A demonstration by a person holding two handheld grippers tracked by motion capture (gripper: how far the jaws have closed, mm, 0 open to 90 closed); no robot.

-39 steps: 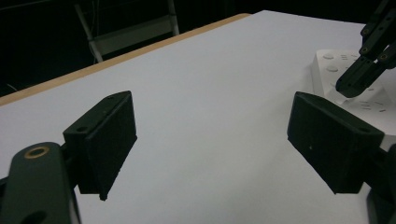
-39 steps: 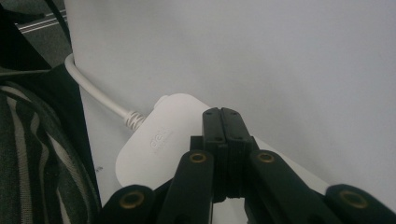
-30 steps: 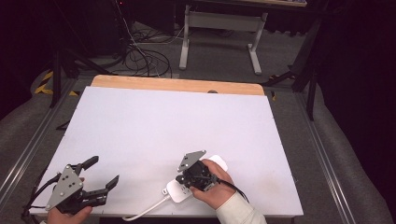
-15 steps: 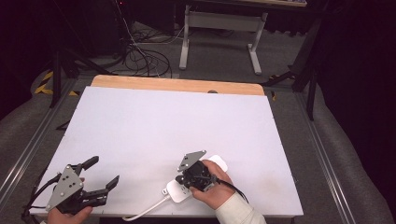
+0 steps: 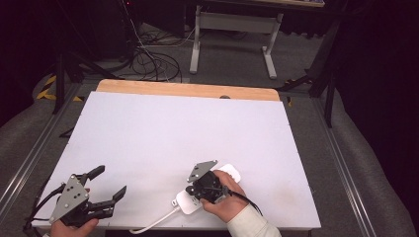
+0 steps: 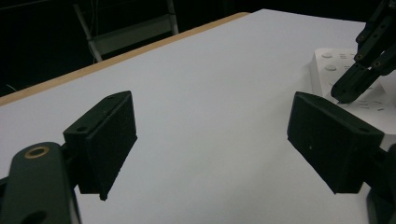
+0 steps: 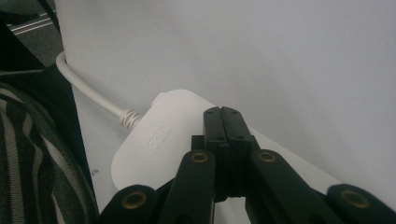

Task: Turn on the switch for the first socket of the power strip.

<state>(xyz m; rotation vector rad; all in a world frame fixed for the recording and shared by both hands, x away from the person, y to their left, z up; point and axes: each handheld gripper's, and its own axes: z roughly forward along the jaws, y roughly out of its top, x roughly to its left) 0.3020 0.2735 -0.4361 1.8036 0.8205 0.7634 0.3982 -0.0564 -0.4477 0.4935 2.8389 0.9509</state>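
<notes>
A white power strip (image 5: pixel 184 202) lies near the table's front edge, its white cable (image 5: pixel 150 224) running off toward the front. My right gripper (image 5: pixel 191 191) is shut with nothing between its jaws, and its closed tip rests on top of the strip. In the right gripper view the shut gripper (image 7: pixel 222 113) sits on the power strip (image 7: pixel 159 142), with the cable (image 7: pixel 86 88) leaving at the left. My left gripper (image 5: pixel 109 181) is open at the front left, over bare table. From the left gripper view, the open gripper (image 6: pixel 215 135) frames the table, with the power strip (image 6: pixel 327 70) at the far right.
The white tabletop (image 5: pixel 173 128) ends in a wooden strip (image 5: pixel 188 90) at the far edge. Beyond it are floor cables (image 5: pixel 148 64) and a grey desk frame (image 5: pixel 232 29). Striped cloth (image 7: pixel 28 158) lies beside the table's front edge.
</notes>
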